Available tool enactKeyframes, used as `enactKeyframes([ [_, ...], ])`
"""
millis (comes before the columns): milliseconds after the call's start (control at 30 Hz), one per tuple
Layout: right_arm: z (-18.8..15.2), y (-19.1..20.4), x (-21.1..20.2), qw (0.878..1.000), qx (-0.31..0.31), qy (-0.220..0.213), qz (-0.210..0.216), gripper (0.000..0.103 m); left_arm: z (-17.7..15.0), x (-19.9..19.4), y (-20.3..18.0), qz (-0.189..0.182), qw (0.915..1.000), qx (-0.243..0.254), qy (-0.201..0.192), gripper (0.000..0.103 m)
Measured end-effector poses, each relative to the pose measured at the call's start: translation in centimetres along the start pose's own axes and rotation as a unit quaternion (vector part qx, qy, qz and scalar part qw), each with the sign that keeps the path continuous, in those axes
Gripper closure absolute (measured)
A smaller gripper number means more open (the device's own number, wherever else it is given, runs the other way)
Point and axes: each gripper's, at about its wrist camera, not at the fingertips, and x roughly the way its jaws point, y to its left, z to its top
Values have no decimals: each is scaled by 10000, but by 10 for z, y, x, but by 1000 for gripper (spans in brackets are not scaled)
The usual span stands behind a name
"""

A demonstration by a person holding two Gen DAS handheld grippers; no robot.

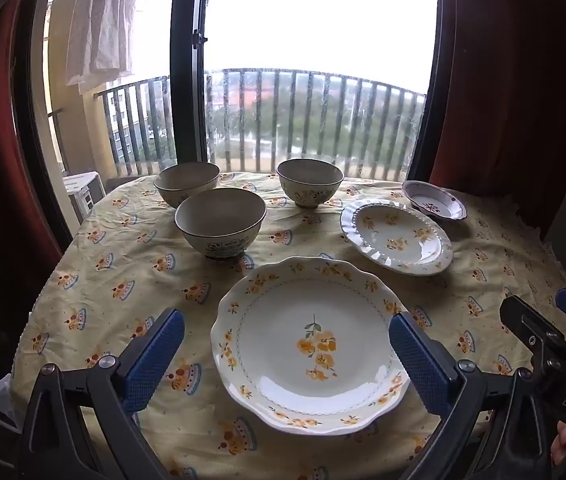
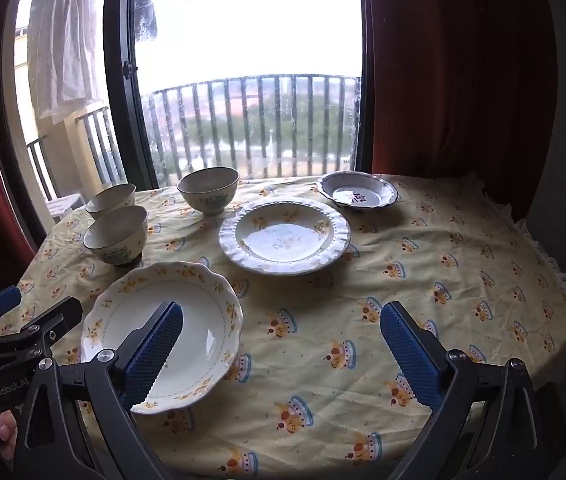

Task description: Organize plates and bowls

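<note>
left gripper [image 1: 285, 364]: jaws wide, empty, above big yellow-flower plate [image 1: 310, 344] | right gripper [image 2: 281, 354]: jaws wide, empty, right of that plate | three bowls [image 1: 221, 220] behind plate, left | ribbed plate [image 1: 397, 236] and small dish [image 1: 434, 201] behind plate, right | all on tablecloth [image 1: 123, 264]

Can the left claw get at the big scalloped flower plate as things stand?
Probably yes. The left claw stands open right over the scalloped plate, nothing lies between them, and the bowls sit farther back.
</note>
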Motion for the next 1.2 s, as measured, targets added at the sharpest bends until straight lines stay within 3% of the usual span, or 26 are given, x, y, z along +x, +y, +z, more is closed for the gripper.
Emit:
enactKeyframes([
  [200, 1, 6, 8, 9989, -363, 309, 13, 3, 1, 4, 8, -139, 9996, -234, 32, 0],
  [633, 14, 6, 11, 9997, -22, 213, -142, 3, 14, 0, -4, 18, 9996, 167, -218, 0],
  [833, 18, 17, 3, 9992, -255, 72, -289, 3, 24, -2, 4, 53, 9997, -131, -218, 0],
  [1200, 13, 14, 2, 9992, -268, 105, -275, 3, 16, -7, -1, 99, 9996, -85, -257, 0],
])
